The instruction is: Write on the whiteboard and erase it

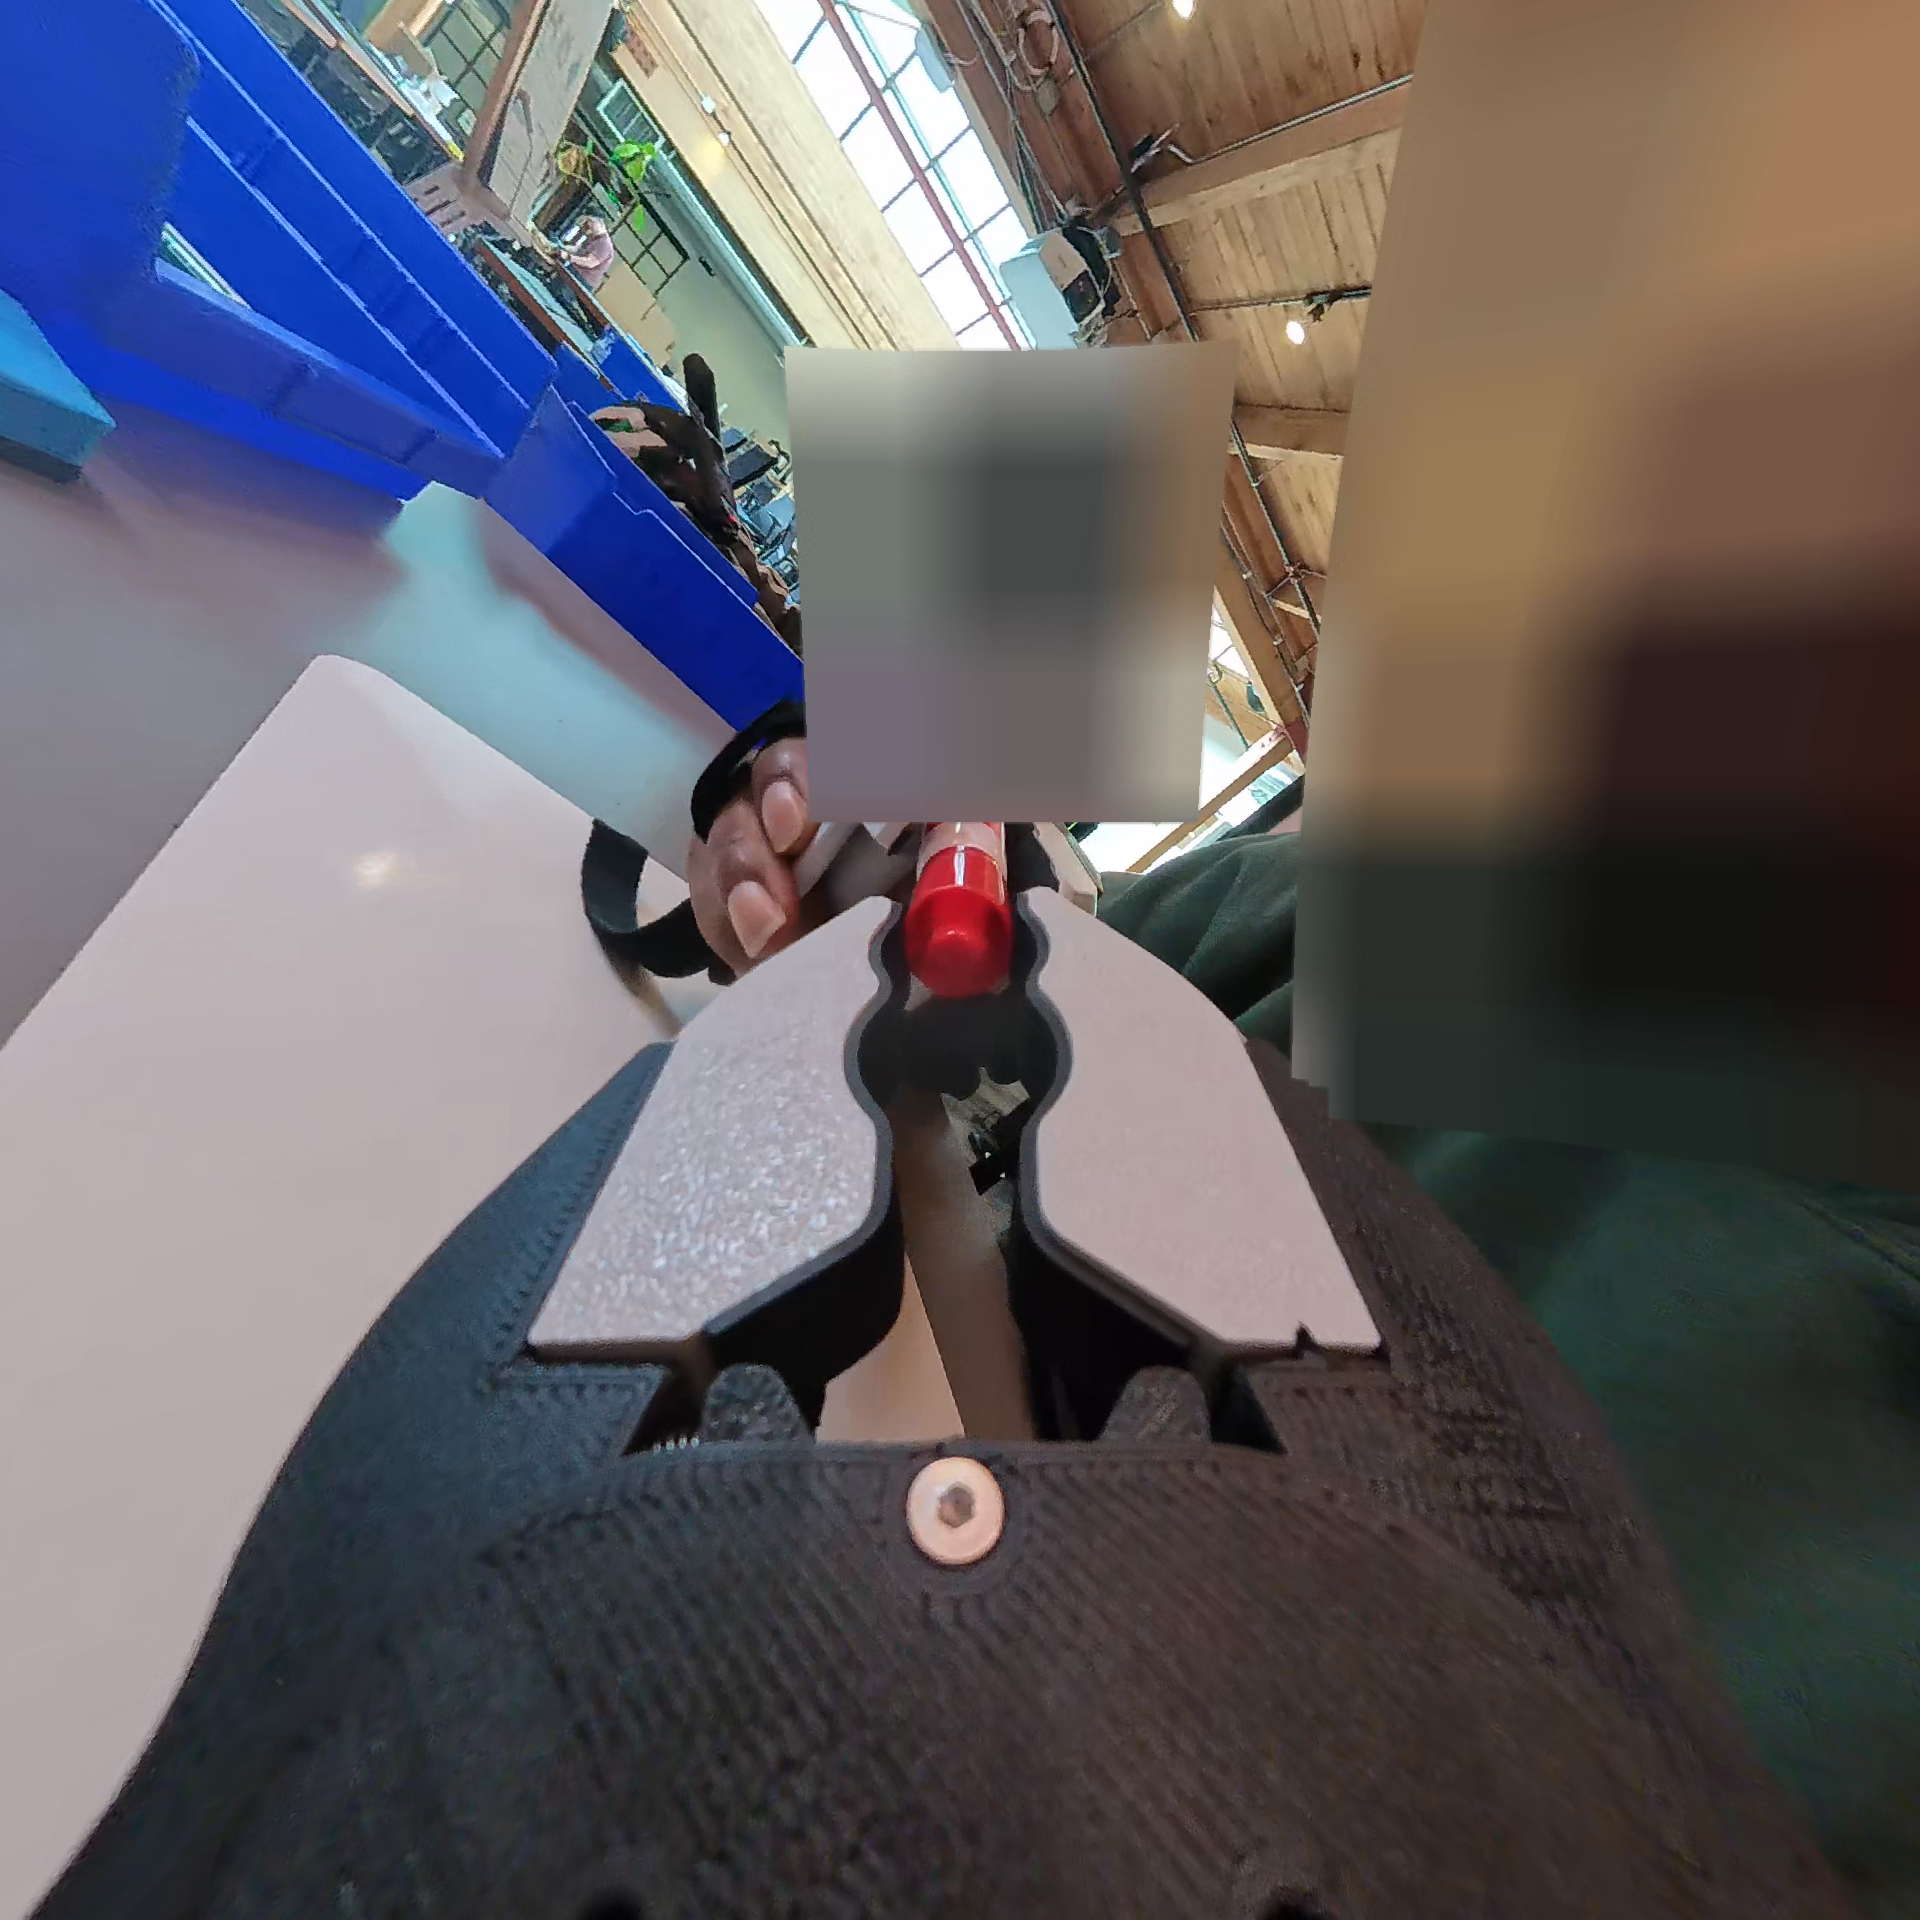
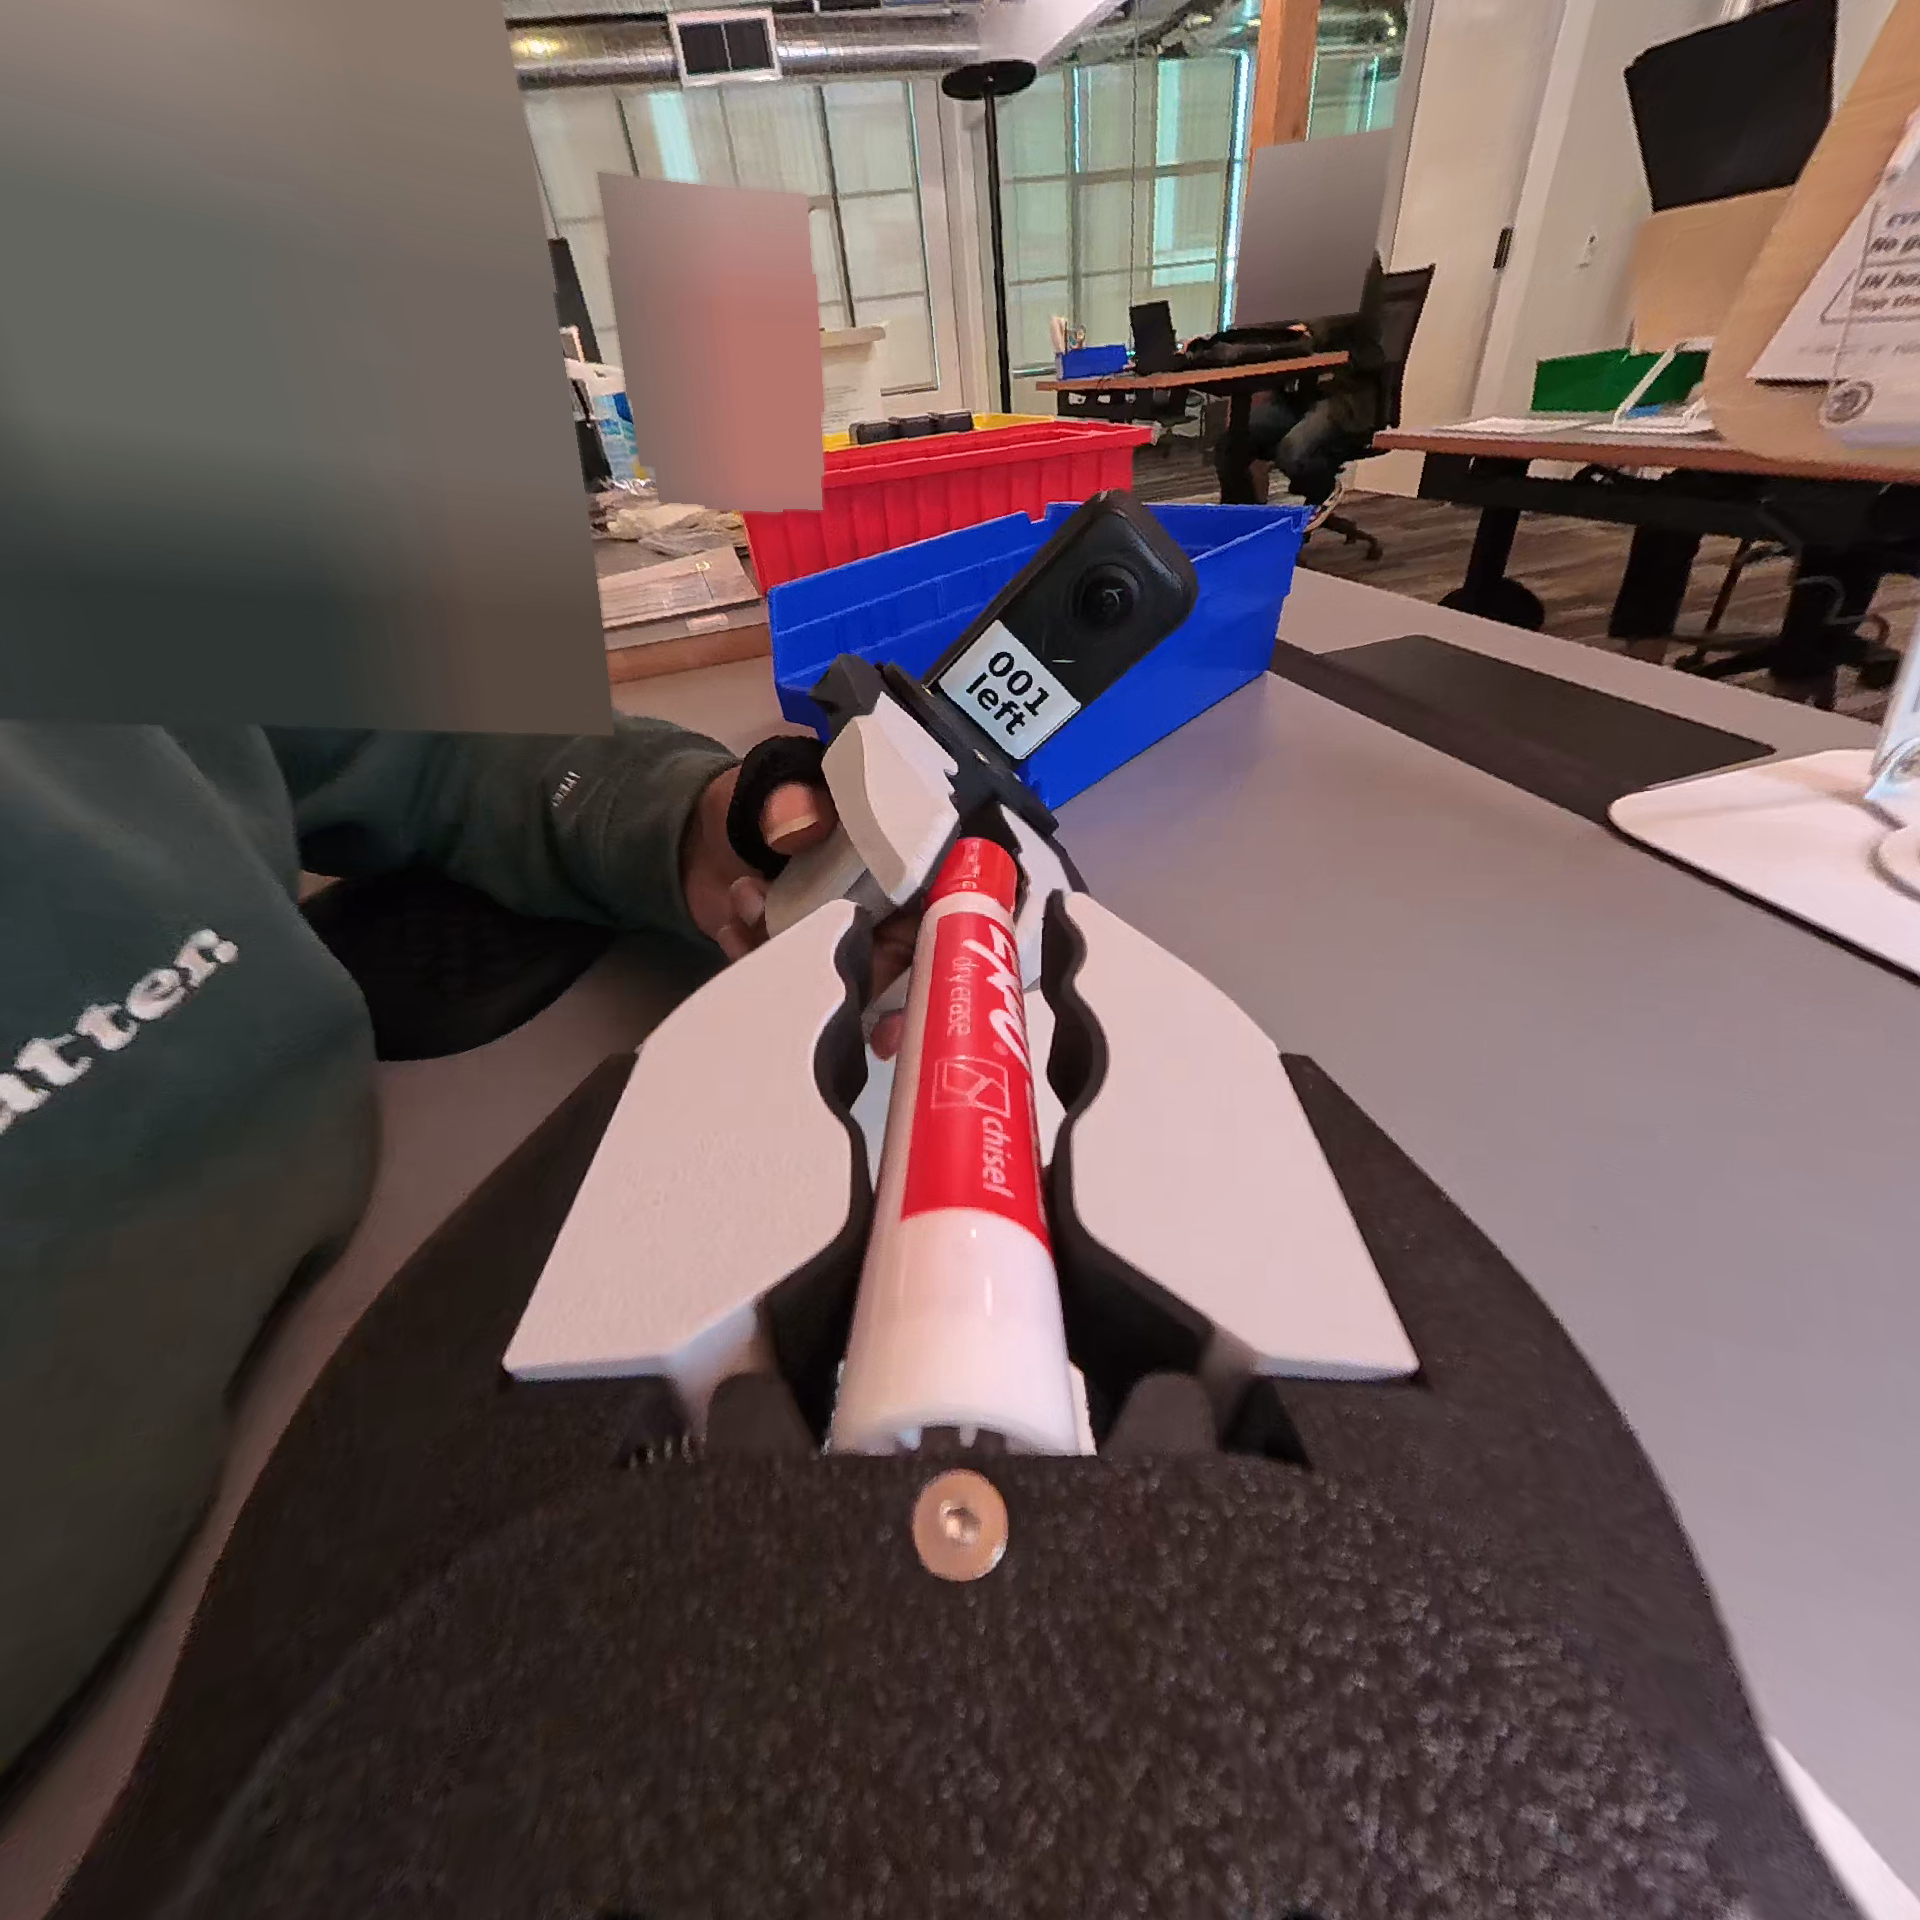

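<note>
- Two grippers meet on one red-and-white marker (image 2: 966,1122): the right gripper (image 2: 956,997) clenches its barrel lengthwise between both pads.
- Left gripper (image 1: 956,966) is clamped on the marker's red cap (image 1: 956,925); a hand (image 2: 748,862) in a green sleeve (image 2: 499,821) holds it.
- Blue bin (image 2: 1174,644) stands just behind the left gripper on the grey table (image 2: 1455,987); red bin (image 2: 935,488) stands farther back.
- Black mat (image 2: 1538,717) lies to the right.
- Whiteboard (image 1: 260,935) lies flat beside the left gripper; blue bins (image 1: 343,312) stand beyond it.

One red marker (image 2: 971,1091), two blue bins (image 2: 1164,665), one red bin (image 2: 935,488).
</note>
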Demonstrator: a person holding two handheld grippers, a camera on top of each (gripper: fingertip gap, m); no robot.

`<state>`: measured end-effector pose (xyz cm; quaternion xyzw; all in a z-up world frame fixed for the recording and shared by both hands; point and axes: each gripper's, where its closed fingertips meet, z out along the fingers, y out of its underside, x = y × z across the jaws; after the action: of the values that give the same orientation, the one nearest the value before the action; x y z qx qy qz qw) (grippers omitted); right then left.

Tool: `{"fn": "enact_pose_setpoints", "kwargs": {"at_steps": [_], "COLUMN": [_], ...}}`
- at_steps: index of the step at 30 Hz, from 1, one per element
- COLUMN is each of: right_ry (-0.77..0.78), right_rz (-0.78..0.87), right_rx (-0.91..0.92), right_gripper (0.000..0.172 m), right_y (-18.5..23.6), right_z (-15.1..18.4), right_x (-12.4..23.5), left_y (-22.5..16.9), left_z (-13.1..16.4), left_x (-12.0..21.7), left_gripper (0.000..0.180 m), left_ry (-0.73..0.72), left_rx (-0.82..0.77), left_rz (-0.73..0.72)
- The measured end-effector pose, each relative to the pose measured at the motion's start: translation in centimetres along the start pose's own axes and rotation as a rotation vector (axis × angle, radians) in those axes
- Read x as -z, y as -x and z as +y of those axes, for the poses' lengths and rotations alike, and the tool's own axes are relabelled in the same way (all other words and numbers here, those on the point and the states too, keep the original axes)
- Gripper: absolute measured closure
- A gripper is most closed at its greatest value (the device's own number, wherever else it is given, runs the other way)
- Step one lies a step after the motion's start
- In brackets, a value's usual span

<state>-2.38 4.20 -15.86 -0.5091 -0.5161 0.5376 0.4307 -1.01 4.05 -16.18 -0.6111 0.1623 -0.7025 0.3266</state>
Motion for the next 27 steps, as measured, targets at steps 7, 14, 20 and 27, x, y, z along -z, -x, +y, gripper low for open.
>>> {"fn": "enact_pose_setpoints", "kwargs": {"at_steps": [7, 14, 20, 27], "right_ry": [0.004, 0.007, -0.003, -0.011], "right_rz": [-0.042, -0.062, -0.072, -0.088], "right_rx": [-0.096, -0.123, -0.05, 0.055], "right_gripper": [0.139, 0.139, 0.14, 0.14], "right_y": [-0.4, -0.8, -0.3, 0.4], "right_z": [0.3, 0.5, -0.6, -2.3], "right_x": [0.2, 0.1, 0.0, 0.2], "left_y": [0.3, 0.6, -0.6, -2.7], "left_z": [0.0, -0.5, -1.1, -2.0], "left_x": [-0.1, 0.2, 0.1, -0.3], "left_gripper": [0.161, 0.162, 0.162, 0.162], "left_ry": [0.009, -0.01, -0.017, 0.009], "left_rx": [0.004, -0.04, -0.098, -0.251], "left_rz": [0.017, -0.012, -0.038, -0.064]}}
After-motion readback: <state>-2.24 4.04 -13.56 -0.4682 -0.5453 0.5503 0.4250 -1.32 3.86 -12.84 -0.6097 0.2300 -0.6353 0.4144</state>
